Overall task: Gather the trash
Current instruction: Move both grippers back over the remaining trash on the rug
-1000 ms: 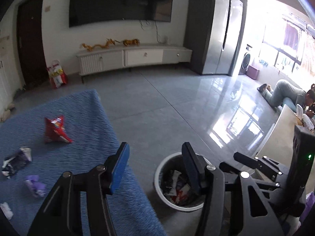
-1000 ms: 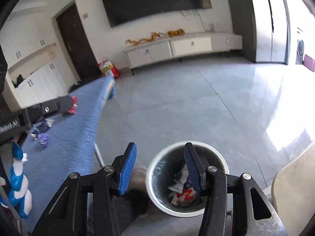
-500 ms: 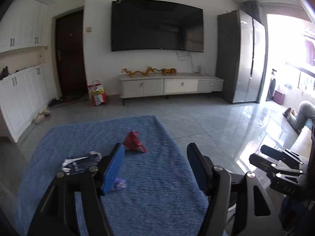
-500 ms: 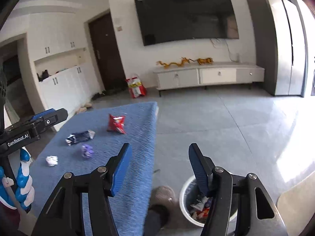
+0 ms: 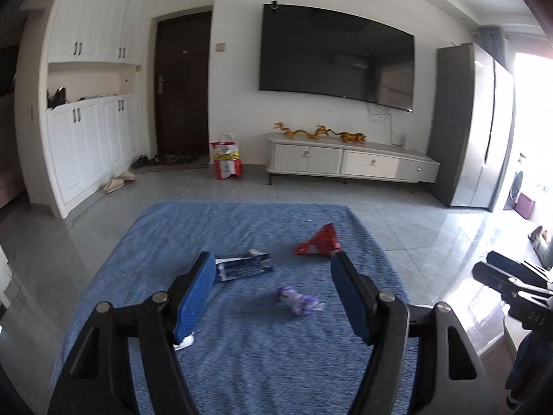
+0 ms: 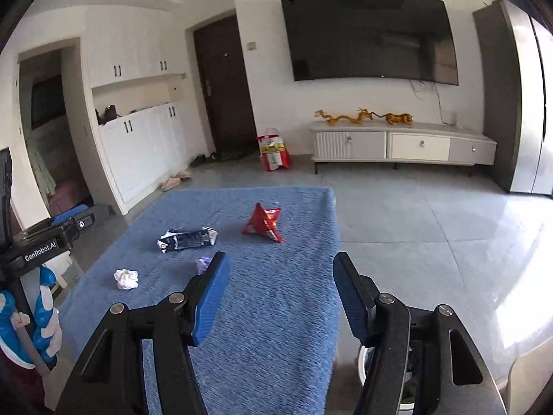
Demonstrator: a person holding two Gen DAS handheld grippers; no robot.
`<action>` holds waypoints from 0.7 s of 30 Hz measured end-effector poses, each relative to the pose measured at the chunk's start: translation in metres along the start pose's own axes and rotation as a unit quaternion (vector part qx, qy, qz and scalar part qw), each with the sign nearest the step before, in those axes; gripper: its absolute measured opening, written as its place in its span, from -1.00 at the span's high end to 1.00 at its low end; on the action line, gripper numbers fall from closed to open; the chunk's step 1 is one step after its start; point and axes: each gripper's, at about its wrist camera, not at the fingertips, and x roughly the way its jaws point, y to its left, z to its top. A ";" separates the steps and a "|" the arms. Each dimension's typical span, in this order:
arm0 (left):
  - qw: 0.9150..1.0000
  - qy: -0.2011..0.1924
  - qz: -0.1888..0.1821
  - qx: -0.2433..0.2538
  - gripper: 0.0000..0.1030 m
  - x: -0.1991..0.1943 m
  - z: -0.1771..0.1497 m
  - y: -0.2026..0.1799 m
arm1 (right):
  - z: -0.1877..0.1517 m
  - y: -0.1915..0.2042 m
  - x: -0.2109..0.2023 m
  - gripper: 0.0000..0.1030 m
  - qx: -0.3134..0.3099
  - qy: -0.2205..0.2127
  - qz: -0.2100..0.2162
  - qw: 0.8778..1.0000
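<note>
Both tongs hang above the near end of the desk (image 6: 276,311), which wears a blue towel-like cover, and both point toward the TV wall. Left tongs (image 5: 273,297): jaws opening, about two-thirds apart, nothing gripped; the purple wrapper (image 5: 300,300) shows in the gap but lies on the cloth beyond the pads. Right tongs (image 6: 280,297): opening slowly, a bit past half, empty, bare cloth between the pads. Trash on the desk: a red snack bag (image 6: 264,223) on the far right part, tented up with its peak pointing at the far wall, open end toward the near right edge. The blue-and-white wrapper (image 6: 188,238) lies flat left of it, long axis running left-right across the desk, nearly square to the tongs' line. The white crumpled tissue (image 6: 126,278) sits near the left edge, a ball with no clear axis. The purple wrapper is crumpled, stretched slightly left-right, near the centre; in the right view the left pad half hides it. The white trash bin (image 6: 366,370) stands on the floor just off the desk's near right corner, mostly hidden behind the right tongs' right finger.
</note>
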 end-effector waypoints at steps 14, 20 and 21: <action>0.997 0.026 0.015 -0.064 -0.33 0.021 -0.028 0.083 | 0.003 0.048 0.033 -0.22 -0.039 0.052 -0.015 0.998; 0.995 0.037 0.035 -0.088 -0.33 0.027 -0.039 0.117 | 0.000 0.073 0.055 -0.22 -0.055 0.075 -0.007 0.996; 0.994 0.039 0.038 -0.091 -0.33 0.028 -0.041 0.122 | 0.000 0.077 0.059 -0.22 -0.058 0.078 -0.005 0.995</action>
